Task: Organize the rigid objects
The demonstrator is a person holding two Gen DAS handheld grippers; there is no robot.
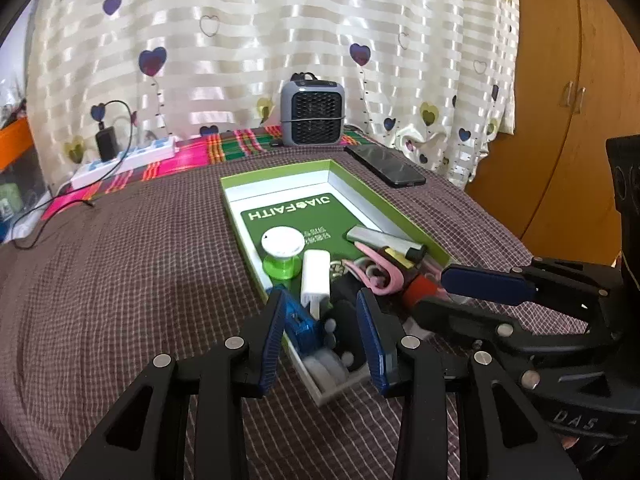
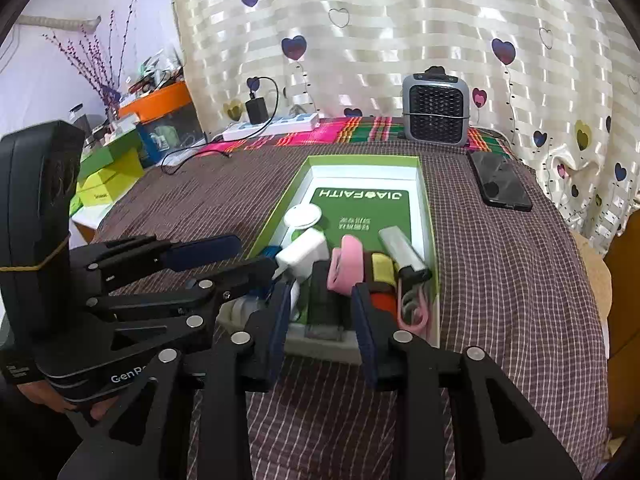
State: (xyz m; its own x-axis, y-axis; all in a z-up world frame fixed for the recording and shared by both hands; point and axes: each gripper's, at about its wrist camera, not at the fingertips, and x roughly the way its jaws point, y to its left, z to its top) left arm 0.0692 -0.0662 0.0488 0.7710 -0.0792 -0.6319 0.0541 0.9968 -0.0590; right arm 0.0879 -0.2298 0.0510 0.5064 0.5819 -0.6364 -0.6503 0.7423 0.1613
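Left claw (image 1: 320,336): jaws apart, gripping nothing, over the near left corner of the green box (image 1: 404,216).
Right claw (image 2: 322,320): jaws apart and empty, at the box's near end.
Box: on the checked cloth (image 1: 140,280), open, straight ahead of both claws.
Contents: white charger (image 2: 304,254), pink clip (image 2: 347,266), silver lighter (image 2: 402,250), green-stemmed knob (image 1: 281,254), crowded just beyond the fingertips.
Phone (image 2: 500,180): beyond, right of the box.
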